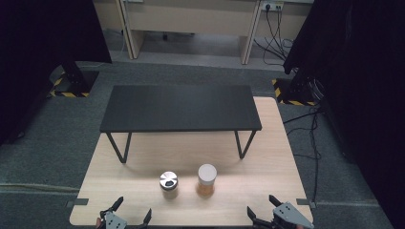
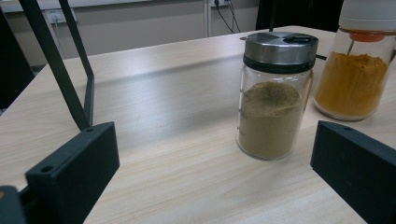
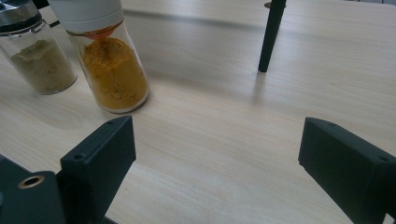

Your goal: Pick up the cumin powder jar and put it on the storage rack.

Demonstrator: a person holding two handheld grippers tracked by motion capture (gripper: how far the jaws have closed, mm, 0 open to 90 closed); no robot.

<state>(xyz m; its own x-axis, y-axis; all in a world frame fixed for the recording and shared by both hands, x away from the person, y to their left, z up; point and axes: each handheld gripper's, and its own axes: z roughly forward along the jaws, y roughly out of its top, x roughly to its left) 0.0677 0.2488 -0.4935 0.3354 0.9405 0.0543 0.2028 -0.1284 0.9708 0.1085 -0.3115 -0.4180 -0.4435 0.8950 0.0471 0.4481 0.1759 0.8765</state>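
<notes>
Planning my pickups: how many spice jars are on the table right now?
2. The metal-lidded jar of tan powder stands nearer the left tool; the white-capped jar of orange powder stands beside it, apart, nearer the right tool. The black shelf could hide something beneath.

My right gripper (image 3: 217, 154) hung with jaws apart over bare table (image 3: 224, 121), orange-powder jar (image 3: 112, 70) upright near its far-left corner, brown-powder jar (image 3: 37, 56) just beside it, black leg (image 3: 271, 35) well apart

Two spice jars (image 1: 168, 184) (image 1: 207, 180), one black shelf (image 1: 180, 108), apparently.
</notes>
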